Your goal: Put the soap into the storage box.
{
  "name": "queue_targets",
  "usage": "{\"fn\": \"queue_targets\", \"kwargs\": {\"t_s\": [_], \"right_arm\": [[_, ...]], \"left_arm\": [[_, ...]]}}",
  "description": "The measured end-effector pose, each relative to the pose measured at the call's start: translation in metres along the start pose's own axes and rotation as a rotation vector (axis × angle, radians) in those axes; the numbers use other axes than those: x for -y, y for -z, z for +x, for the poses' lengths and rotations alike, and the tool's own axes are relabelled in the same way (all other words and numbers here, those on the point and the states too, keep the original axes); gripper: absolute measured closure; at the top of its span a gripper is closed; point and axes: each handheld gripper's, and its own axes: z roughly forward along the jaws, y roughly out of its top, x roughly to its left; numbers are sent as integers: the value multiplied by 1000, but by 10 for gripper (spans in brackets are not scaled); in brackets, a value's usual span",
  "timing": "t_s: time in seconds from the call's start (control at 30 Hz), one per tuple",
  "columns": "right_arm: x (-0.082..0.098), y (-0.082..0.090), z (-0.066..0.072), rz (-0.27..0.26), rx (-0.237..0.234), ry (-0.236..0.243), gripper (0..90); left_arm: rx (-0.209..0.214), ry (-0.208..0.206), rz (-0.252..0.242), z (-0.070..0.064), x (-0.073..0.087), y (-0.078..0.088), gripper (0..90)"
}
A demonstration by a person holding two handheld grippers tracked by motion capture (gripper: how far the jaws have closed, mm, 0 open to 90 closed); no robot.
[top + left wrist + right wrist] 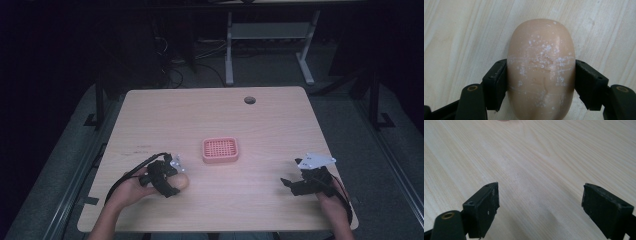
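Note:
A tan oval bar of soap (541,67), flecked with white, lies on the wooden table (210,115) near its front left. My left gripper (176,184) is shut on the soap (181,182), both black pads pressing its sides in the left gripper view. A pink slotted soap dish (220,150) sits at the table's middle, to the right of and beyond the soap. My right gripper (290,184) rests near the front right edge, open, with bare wood between its jaws (539,202).
A round cable hole (249,100) is at the table's far side. White desk legs (229,50) and cables stand on the dark floor beyond. The person's hands come in from the bottom edge.

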Motion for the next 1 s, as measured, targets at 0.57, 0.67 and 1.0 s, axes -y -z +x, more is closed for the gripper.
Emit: {"fn": "queue_targets", "kwargs": {"t_s": [0.57, 0.67, 1.0], "right_arm": [[0, 0, 0, -1, -2, -4, 139], [0, 0, -1, -2, -1, -6, 140], [0, 1, -1, -8, 0, -8, 140]], "left_arm": [[6, -2, -45, 2, -14, 7, 322], [7, -7, -58, 4, -20, 10, 322], [12, -27, -69, 7, -34, 12, 322]]}}
